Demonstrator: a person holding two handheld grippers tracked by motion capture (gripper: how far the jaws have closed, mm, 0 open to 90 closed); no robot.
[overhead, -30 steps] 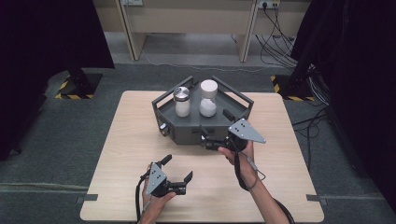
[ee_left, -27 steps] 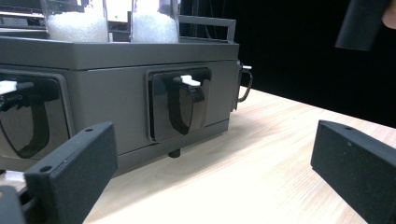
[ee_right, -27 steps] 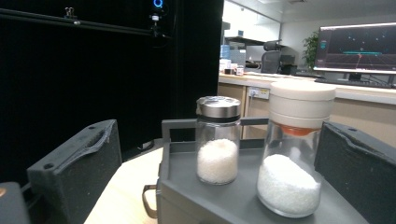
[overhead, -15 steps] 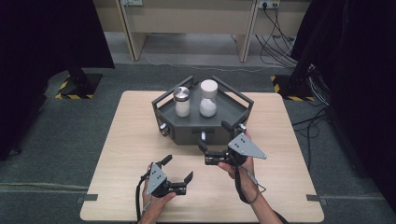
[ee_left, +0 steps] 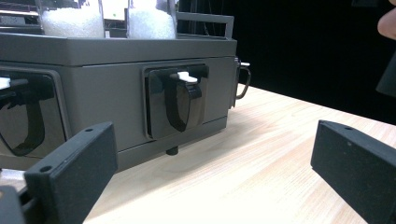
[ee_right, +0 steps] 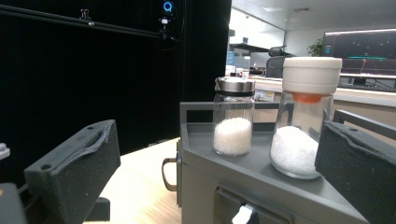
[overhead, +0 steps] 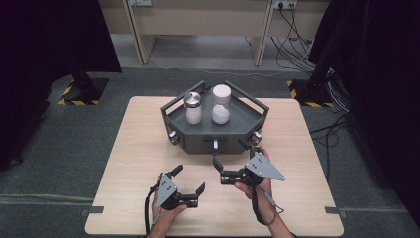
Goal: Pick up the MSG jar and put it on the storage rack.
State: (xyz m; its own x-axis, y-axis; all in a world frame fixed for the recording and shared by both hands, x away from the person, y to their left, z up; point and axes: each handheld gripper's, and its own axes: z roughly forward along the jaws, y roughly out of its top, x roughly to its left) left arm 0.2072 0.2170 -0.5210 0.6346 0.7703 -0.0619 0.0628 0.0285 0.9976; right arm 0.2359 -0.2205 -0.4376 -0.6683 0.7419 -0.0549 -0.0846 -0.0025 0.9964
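Two jars (overhead: 221,105) of white grains are seen standing on the tray (overhead: 242,120) at the table's (overhead: 133,144) far side. Both tongs, left (overhead: 190,184) and right (overhead: 217,170), are held wide and empty before the tray. The glass is judged fragile and slick; a mid-body grip is advised.

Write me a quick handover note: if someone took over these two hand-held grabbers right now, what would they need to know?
Left gripper: open, holding nothing, low over the table in front of the grey tray.
Right gripper: open, holding nothing, close to the tray's front right corner.
Things: two jars of white grains stand upright on the tray, a metal-lidded jar on the left and a white-lidded jar on the right, apart from each other.
Done: nothing visibly handled; both jars lidded.
Left: probably reaching in for a jar or a front latch; which one is unclear.
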